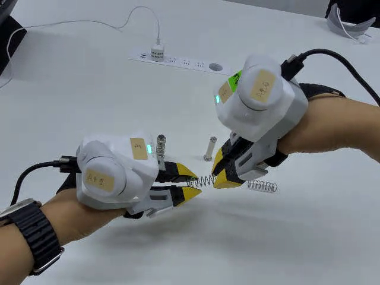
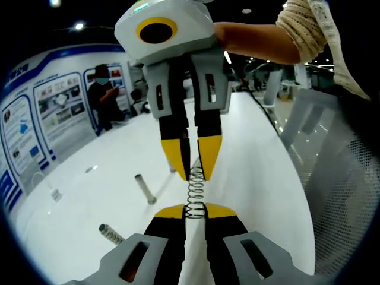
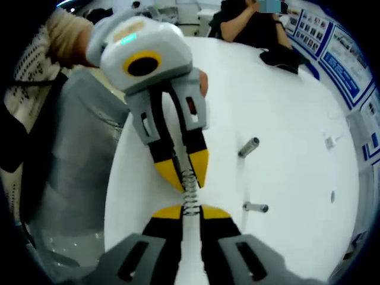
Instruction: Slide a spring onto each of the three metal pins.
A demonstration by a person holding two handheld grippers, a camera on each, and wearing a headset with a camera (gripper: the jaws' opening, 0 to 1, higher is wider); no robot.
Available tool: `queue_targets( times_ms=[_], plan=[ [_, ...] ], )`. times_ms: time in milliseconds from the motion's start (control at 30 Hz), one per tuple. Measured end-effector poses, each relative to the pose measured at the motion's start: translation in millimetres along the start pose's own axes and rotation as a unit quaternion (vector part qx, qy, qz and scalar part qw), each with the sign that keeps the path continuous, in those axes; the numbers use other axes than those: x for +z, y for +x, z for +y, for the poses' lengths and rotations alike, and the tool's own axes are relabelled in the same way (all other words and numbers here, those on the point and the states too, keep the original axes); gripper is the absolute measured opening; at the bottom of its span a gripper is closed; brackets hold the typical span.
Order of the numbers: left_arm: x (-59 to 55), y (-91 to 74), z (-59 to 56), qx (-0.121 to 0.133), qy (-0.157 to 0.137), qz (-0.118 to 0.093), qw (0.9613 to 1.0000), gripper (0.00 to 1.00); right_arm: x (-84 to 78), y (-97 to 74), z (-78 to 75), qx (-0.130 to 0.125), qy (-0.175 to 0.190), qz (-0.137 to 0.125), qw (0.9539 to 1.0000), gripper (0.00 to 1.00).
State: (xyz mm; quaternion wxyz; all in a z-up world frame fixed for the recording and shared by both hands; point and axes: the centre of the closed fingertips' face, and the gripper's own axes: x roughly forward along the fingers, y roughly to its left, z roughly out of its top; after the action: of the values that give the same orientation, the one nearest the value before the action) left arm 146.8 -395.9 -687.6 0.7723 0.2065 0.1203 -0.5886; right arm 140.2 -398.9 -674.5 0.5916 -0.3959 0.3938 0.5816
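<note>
A small steel spring [image 1: 205,180] hangs stretched between the two grippers just above the white table. My left gripper [image 1: 190,183] pinches its near end [image 2: 195,209], and my right gripper [image 1: 221,173] pinches the other end [image 3: 188,206]. Behind them, one upright metal pin [image 1: 161,146] wears a spring. A bare pin [image 1: 210,148] stands to its right and also appears in the left gripper view [image 2: 144,189]. A loose spring [image 1: 262,186] lies on the table just right of my right gripper.
A white power strip [image 1: 178,60] with a plugged charger and cable lies at the back of the table [image 1: 89,89]. A dark object [image 1: 9,35] sits at the far left edge. People stand or sit beyond the table.
</note>
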Motion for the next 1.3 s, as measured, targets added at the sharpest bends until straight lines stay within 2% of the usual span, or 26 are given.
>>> queue_targets(
  times_ms=[500,700,1067,1300],
  plan=[
    [1.8,-0.5,1.1,0.004,-0.004,0.000,1.0000,0.11,30.5,-15.0,3.7,-0.013,-0.029,-0.027,0.9991,0.11],
    [5.8,-2.0,2.9,0.005,-0.012,-0.008,0.9999,0.11,42.0,-18.4,3.6,-0.017,-0.038,-0.038,0.9984,0.11],
    [7.2,-2.3,4.6,0.011,-0.020,-0.014,0.9996,0.11,43.7,-19.3,-0.1,-0.018,-0.024,-0.049,0.9983,0.15],
    [7.0,-1.2,6.3,0.015,-0.022,-0.013,0.9996,0.11,41.1,-16.6,1.5,-0.017,-0.022,-0.046,0.9986,0.15]
  ],
)
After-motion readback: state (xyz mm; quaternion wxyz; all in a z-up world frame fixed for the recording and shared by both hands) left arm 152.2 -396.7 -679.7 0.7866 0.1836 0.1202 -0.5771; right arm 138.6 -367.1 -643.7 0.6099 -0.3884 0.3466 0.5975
